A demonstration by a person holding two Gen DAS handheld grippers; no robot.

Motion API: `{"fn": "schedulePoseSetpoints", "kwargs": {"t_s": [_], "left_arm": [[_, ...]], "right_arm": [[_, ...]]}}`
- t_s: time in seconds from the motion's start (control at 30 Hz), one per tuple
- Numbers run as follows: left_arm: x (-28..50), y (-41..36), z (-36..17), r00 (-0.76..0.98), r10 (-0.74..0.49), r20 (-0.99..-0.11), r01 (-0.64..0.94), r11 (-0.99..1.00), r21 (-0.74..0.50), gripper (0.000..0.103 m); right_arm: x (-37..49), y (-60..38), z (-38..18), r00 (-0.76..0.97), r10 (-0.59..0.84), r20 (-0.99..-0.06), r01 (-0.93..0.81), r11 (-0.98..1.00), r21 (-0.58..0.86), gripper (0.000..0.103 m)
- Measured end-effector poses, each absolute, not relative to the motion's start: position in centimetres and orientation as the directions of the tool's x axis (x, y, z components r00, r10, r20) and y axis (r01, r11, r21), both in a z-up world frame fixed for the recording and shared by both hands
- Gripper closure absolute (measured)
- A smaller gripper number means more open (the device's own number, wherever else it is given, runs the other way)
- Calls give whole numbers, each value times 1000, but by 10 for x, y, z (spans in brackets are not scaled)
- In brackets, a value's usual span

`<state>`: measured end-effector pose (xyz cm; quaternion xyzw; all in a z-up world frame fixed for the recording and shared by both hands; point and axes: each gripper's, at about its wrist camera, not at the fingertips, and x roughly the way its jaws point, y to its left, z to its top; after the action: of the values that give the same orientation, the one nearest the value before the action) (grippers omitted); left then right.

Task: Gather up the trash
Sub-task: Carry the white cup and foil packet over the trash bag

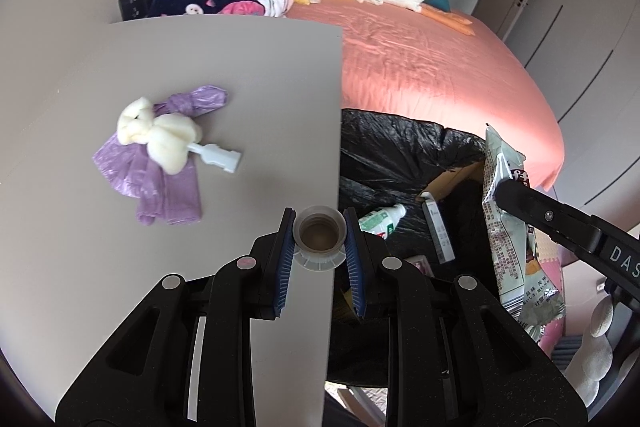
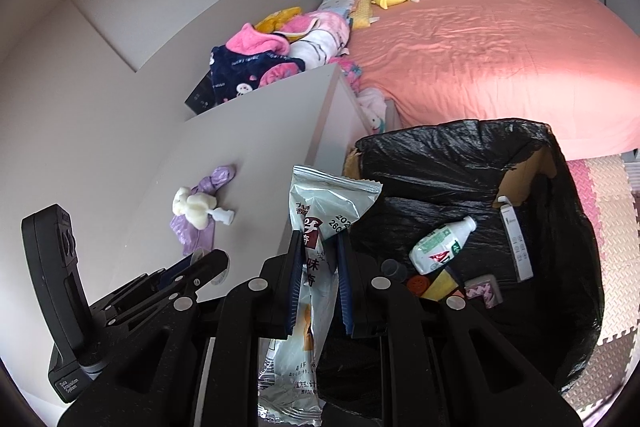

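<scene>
Right now, through my left wrist camera, my left gripper is clamped on a small clear plastic cup, blue pads pressed to its two sides. The cup's open mouth faces the camera, so its axis runs along my fingers. It sits over the near right edge of the grey table. Farther left on the table lie a purple plastic bag and a cream sponge brush, its white handle pointing right. To the right, the black-lined bin stands against the table.

Through my right wrist camera, my right gripper is squeezed shut on a silver snack wrapper. The wrapper's long axis runs near to far, its sealed end pointing away past my fingertips, just left of the bin. Inside the bin a white bottle lies tilted, cap toward the far right.
</scene>
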<state>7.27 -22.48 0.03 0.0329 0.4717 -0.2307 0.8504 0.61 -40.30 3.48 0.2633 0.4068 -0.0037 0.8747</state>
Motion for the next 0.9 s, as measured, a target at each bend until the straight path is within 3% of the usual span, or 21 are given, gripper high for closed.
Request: {"fn": "schedulePoseSetpoints", "kwargs": {"t_s": [0.9], "left_arm": [[63, -302, -2, 371, -421, -828, 560, 813, -162, 79]], "right_arm": [[-15, -482, 31, 693, 98, -714, 348, 822, 450, 85]]}}
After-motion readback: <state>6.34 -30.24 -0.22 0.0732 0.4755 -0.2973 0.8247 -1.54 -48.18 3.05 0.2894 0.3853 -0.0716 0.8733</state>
